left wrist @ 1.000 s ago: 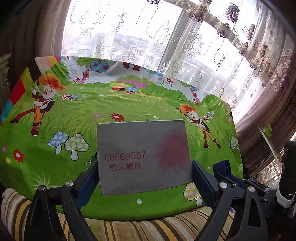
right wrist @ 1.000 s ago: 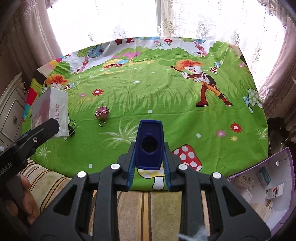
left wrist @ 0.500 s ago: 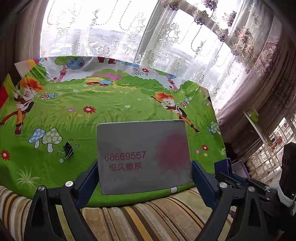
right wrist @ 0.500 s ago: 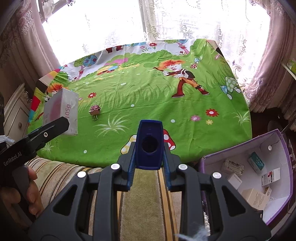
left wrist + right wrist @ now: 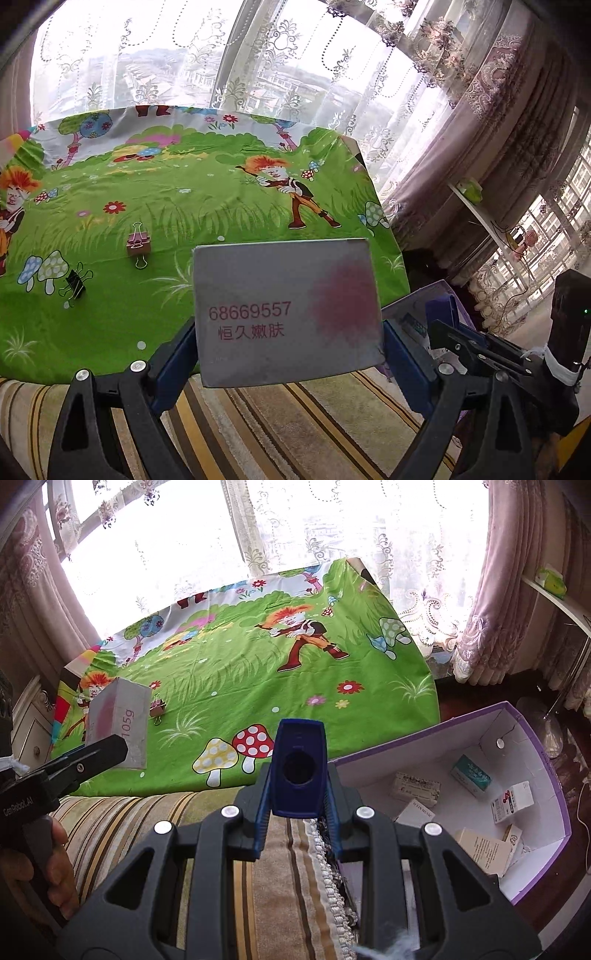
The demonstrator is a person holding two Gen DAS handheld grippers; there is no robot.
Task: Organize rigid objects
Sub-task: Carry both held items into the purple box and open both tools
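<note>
Purple-rimmed box, lower right of right view, already holds small cartons. Left gripper pinches grey soap box, frame centre, above the striped rug. Right gripper pinches a blue clip-like piece. Step: carrying to the box. Next: position over the opening, release.

Both wrist views face down-forward; share green cloth, window.

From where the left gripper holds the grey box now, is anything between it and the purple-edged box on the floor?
Nothing visible blocks it. The grey box is clamped in the left gripper; the purple-edged box sits open-topped beyond the table edge. The right gripper, shut on a blue object, hangs beside that path.
</note>
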